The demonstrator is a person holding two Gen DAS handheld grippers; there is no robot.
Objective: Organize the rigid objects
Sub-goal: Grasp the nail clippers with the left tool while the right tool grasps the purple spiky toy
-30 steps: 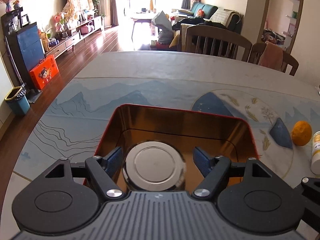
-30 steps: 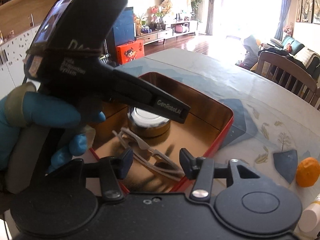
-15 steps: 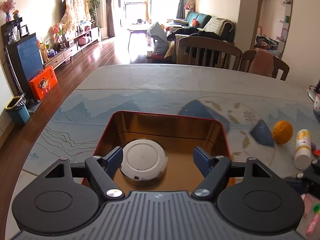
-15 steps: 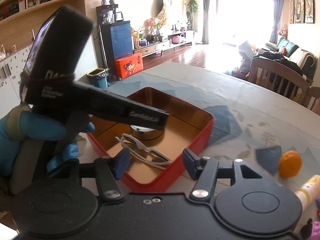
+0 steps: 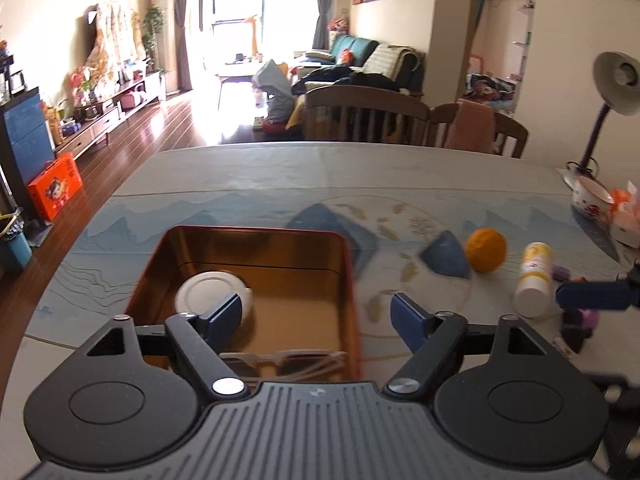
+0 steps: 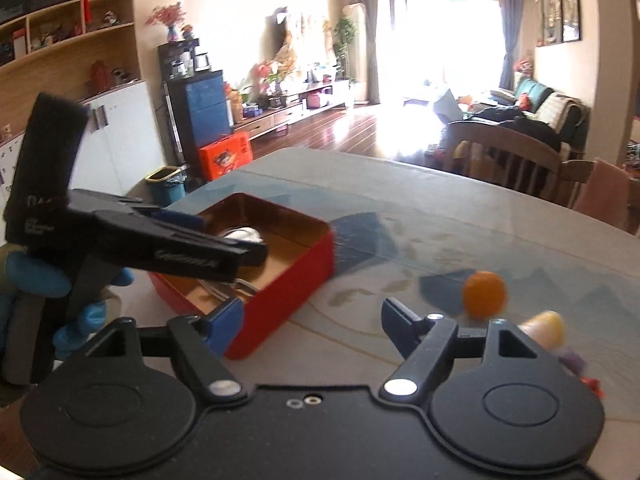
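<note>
Lying right of the tin (image 5: 248, 280), bottle (image 5: 532, 280) pointing away, the orange (image 6: 484, 294) sits just ahead of the empty, opening right gripper (image 6: 312, 326), nearer than the empty, opening left gripper (image 5: 316, 318).

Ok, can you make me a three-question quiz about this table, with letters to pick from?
1. Where is the round silver tin?
A. inside the red box
B. beside the lamp
C. on a chair

2. What colour is the ball on the table?
A. green
B. orange
C. white

3. How does the white bottle sit?
A. upright
B. in the box
C. lying on its side

Answers: 1 A, the tin sits on the box's gold floor. 2 B, it is plainly orange. 3 C, it lies flat on the table near the ball.
</note>
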